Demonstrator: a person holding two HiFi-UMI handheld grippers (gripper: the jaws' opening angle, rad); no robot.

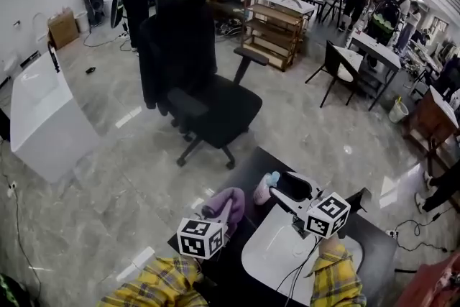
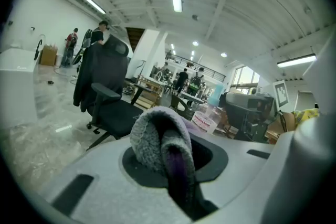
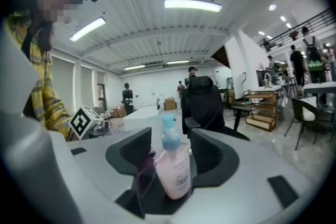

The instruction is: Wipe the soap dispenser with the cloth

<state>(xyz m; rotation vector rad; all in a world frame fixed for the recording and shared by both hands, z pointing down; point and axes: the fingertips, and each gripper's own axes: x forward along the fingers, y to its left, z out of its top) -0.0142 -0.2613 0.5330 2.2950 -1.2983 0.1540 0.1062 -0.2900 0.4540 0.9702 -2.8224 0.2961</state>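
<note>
The soap dispenser [image 1: 265,188], a pink bottle with a blue pump, stands near the far edge of the dark table [image 1: 248,167]. In the right gripper view the soap dispenser [image 3: 174,170] sits upright between the jaws of my right gripper [image 3: 171,150]. Its right side lies against the right pad [image 3: 209,152]; a narrow gap shows at the left pad. My right gripper [image 1: 279,189] is open around it. My left gripper [image 1: 223,218] is shut on a purple-grey cloth [image 1: 227,202], just left of the bottle. The cloth [image 2: 157,141] bulges out between the jaws, and the dispenser [image 2: 208,114] shows behind it.
A white basin [image 1: 277,255] lies in the table under my right arm. A black office chair [image 1: 205,93] stands on the floor just beyond the table. A white counter [image 1: 43,115] is at the left. Desks, shelves and several people fill the room farther back.
</note>
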